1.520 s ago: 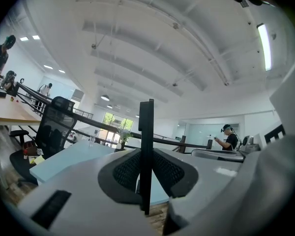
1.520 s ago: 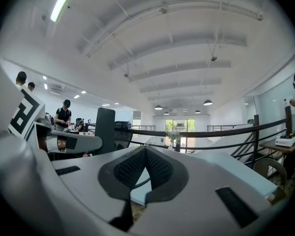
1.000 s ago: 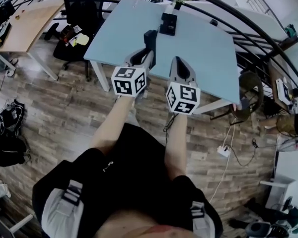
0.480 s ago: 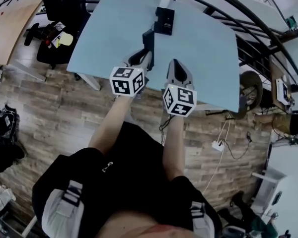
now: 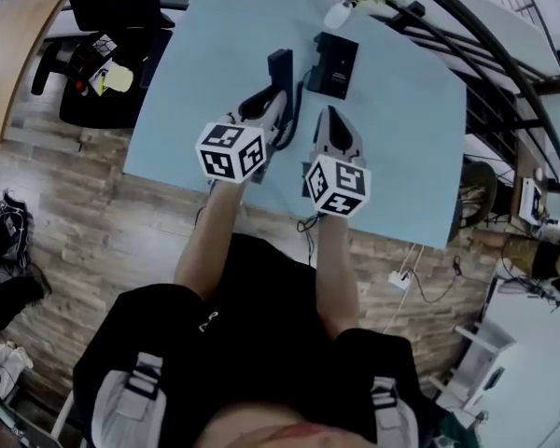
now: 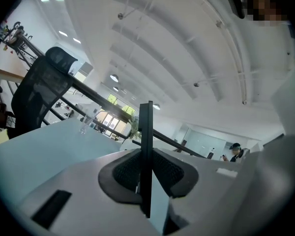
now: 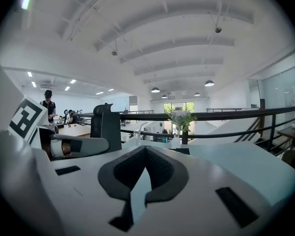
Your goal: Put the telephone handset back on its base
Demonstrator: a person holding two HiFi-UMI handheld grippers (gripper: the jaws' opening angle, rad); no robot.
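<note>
Handset (image 5: 280,67): clamped upright in left tongs (image 6: 146,154), just beside the base (image 5: 334,63) on the worktop (image 5: 205,54), not yet seated; right tongs (image 7: 145,151) pinched together, empty; lowering onto base outstanding.

Nothing legible anywhere: no words, brands, numbers or signs clear enough to read. Only black-and-white square code patterns, on the left marker cube (image 5: 231,150) and the right marker cube (image 5: 338,185), side by side near the table's near edge; blocks only, no letters or digits.
</note>
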